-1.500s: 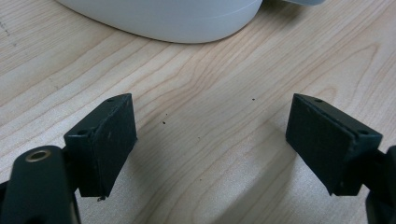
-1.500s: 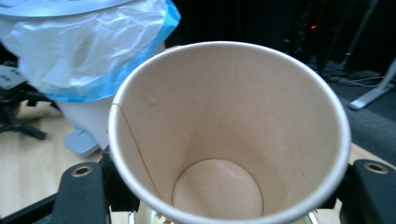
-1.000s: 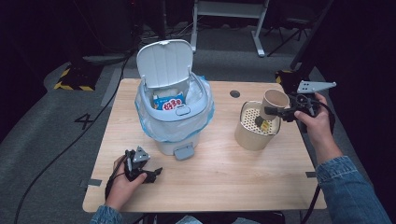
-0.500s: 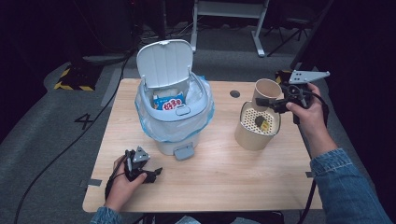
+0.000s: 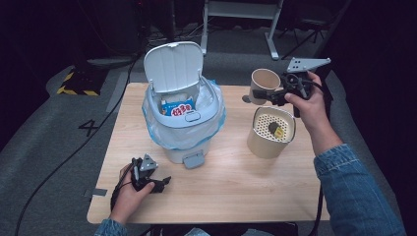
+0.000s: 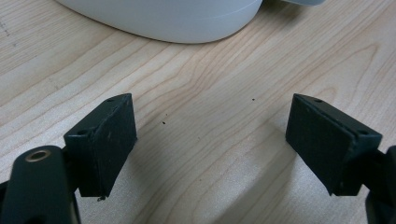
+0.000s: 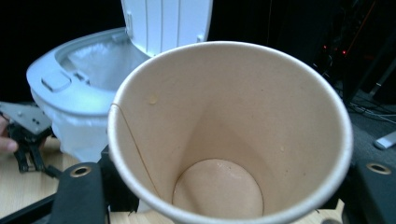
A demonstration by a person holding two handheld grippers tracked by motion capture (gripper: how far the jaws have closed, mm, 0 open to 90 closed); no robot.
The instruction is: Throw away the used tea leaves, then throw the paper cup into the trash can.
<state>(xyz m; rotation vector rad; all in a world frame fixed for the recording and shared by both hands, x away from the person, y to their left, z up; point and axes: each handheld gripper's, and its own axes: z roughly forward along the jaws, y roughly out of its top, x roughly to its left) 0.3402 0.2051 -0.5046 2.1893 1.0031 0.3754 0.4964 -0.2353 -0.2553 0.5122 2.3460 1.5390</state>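
Note:
My right gripper (image 5: pixel 269 95) is shut on a tan paper cup (image 5: pixel 261 84), held in the air above a beige canister with a perforated top (image 5: pixel 271 132). In the right gripper view the paper cup (image 7: pixel 224 135) faces me mouth first and its inside holds nothing. A white pedal bin (image 5: pixel 182 114) stands mid-table with its lid up, a blue-tinted liner and a printed packet (image 5: pixel 178 107) inside. My left gripper (image 5: pixel 160 183) rests on the table at the front left, open, with bare wood between its fingers (image 6: pixel 105 142).
The wooden table (image 5: pixel 231 187) has free room along its front and right. The bin's pedal (image 5: pixel 193 160) points toward the front edge. A metal stand (image 5: pixel 241 14) and cables lie on the grey floor behind the table.
My right gripper has lifted the paper cup up and toward the left, away from the canister. The left gripper has stayed where it was.

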